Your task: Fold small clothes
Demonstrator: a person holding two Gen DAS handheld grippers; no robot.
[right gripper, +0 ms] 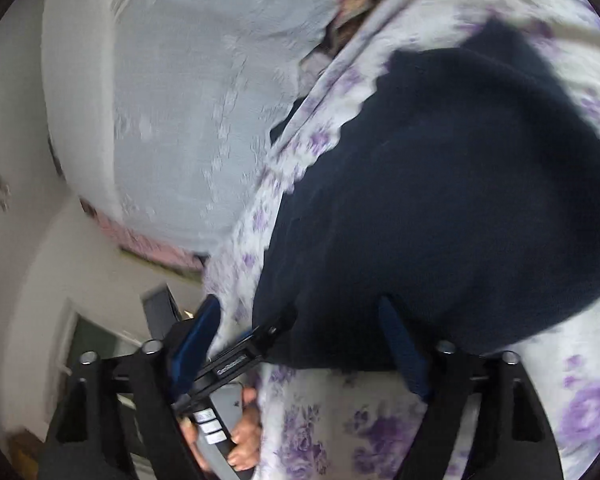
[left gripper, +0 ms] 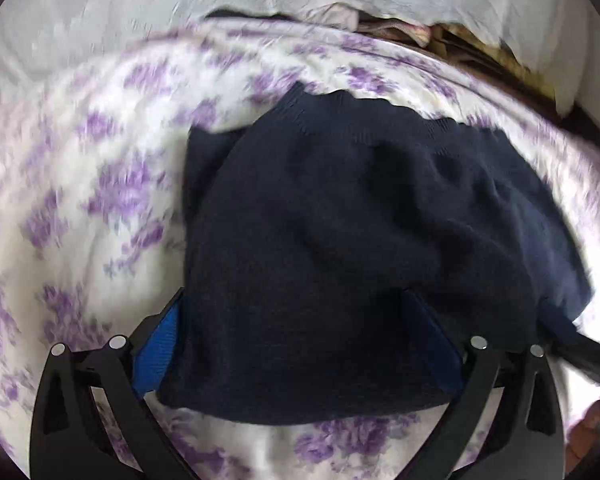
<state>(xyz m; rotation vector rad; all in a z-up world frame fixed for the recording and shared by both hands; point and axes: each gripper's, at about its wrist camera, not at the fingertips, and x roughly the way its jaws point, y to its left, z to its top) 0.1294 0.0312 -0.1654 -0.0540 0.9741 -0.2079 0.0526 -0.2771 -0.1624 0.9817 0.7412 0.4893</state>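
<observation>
A dark navy knit garment (left gripper: 360,208) lies folded in a rough block on a white bedspread with purple flowers (left gripper: 100,184). My left gripper (left gripper: 296,300) is open, its blue-padded fingers (left gripper: 156,344) standing on either side of the garment's near edge. The garment also fills the right wrist view (right gripper: 440,208). My right gripper (right gripper: 300,312) is open at the garment's edge; its right finger (right gripper: 404,348) lies against the cloth. The other gripper's black tip (right gripper: 260,340) and the hand holding it (right gripper: 244,432) show between the right gripper's fingers.
A pale embroidered cloth (left gripper: 180,8) covers the far side of the bed (right gripper: 204,100). Crumpled clothes (left gripper: 412,32) lie in the gap behind the bedspread. A white wall and a door (right gripper: 80,320) are at the left in the right wrist view.
</observation>
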